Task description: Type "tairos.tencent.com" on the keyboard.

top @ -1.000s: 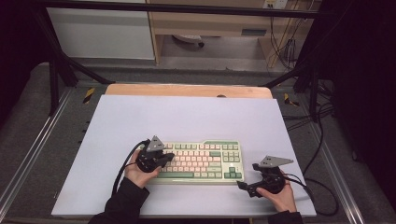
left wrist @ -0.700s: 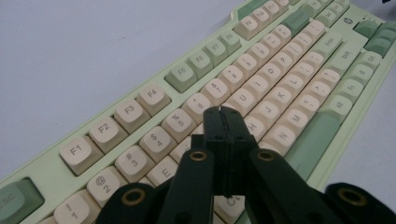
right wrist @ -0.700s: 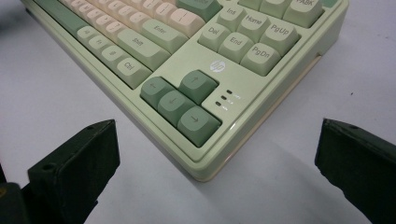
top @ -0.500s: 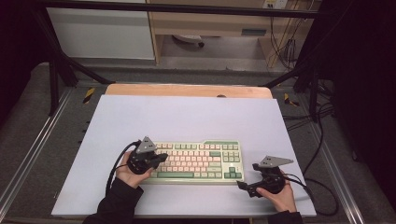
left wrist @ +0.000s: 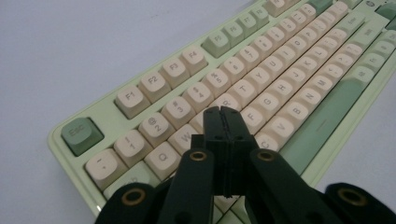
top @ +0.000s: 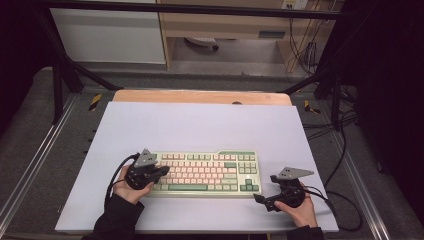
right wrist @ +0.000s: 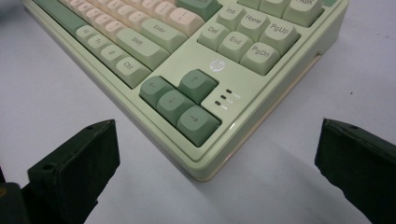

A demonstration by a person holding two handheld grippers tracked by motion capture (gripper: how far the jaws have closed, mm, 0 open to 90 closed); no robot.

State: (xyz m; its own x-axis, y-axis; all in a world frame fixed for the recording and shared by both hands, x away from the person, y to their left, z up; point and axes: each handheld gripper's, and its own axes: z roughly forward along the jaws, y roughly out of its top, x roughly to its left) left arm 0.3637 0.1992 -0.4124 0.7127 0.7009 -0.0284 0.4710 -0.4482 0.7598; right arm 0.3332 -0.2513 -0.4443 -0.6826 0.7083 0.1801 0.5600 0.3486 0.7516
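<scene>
Counter (top: 200, 125) carries one mint-green HP keyboard (top: 205, 172) near my edge, square to me for typing. I count two grippers. My left gripper (left wrist: 223, 111) has its jaws pressed together into one blunt tip over the letter rows, probably to poke single keys. My right gripper (top: 261, 199) waits, jaws spread, just off the arrow-key corner.

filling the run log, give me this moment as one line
left gripper: shut, tips over keyboard letter keys | right gripper: open, empty, at keyboard's arrow-key corner | table
</scene>
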